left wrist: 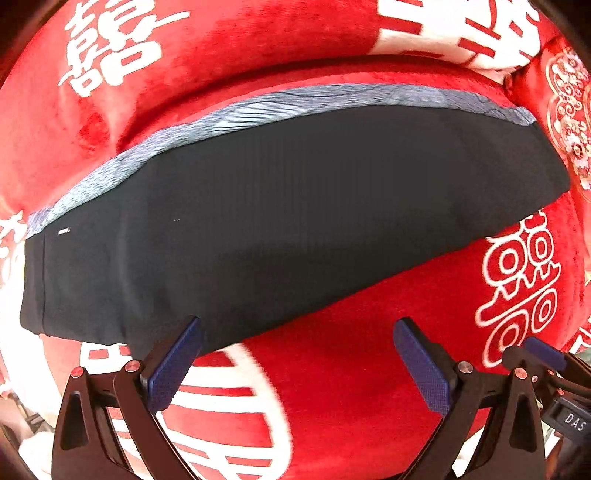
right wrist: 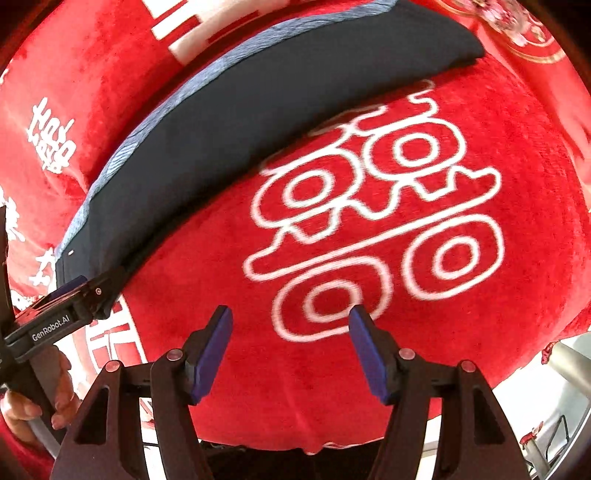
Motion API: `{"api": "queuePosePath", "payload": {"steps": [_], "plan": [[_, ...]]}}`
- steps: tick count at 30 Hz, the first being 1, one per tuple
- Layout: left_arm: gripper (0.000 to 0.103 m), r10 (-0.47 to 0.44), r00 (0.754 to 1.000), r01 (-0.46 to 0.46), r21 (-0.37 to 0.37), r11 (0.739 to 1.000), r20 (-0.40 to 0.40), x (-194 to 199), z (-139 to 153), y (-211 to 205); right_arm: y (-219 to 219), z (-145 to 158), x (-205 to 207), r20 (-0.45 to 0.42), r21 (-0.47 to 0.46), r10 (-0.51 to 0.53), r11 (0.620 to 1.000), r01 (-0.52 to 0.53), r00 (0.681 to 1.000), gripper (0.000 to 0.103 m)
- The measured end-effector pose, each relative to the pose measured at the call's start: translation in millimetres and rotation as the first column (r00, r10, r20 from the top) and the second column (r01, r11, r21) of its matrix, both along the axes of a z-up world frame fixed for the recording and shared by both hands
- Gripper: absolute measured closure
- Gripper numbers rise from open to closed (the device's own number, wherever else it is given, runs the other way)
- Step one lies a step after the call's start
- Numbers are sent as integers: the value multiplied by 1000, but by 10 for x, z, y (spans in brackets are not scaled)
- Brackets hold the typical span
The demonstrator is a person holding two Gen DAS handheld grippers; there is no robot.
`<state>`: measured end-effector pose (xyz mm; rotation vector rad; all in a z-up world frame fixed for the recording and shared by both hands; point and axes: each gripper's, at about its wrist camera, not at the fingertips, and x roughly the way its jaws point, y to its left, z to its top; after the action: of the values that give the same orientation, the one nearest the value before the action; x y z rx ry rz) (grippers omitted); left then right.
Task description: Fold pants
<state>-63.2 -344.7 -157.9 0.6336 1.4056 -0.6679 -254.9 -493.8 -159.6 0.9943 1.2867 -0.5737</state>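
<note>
Dark navy pants (left wrist: 295,206) lie folded into a long flat band on a red blanket (left wrist: 351,387) with white characters. A grey-blue strip (left wrist: 258,107) shows along their far edge. My left gripper (left wrist: 298,323) hangs open just above the near edge of the pants, with nothing between its blue pads (left wrist: 173,369). In the right wrist view the pants (right wrist: 221,129) run diagonally at the upper left. There my right gripper (right wrist: 290,310) stands open over bare blanket (right wrist: 369,369), apart from the cloth. The left gripper (right wrist: 74,295) shows at the left edge by the pants' end, with a hand (right wrist: 37,402) holding it.
A red embroidered cushion (left wrist: 569,122) lies at the far right end of the pants, also the cushion (right wrist: 517,26) at the top right. The blanket's edge drops off at the lower right, with pale floor and metal parts (right wrist: 554,373) beyond it.
</note>
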Motion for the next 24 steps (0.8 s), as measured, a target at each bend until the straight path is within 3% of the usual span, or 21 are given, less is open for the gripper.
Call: {"api": "queuePosePath", "payload": {"steps": [14,24], "plan": [[0,44,999,-43,18,999,-26,-470,-9,-721,-867,-21,-269,27,33,-18,999,17,999,34],[0,85,996,-84,21,996,-32,-470,-10,-1369,-1402,-68,-405,109,68,-90,994,83,990,34]]}}
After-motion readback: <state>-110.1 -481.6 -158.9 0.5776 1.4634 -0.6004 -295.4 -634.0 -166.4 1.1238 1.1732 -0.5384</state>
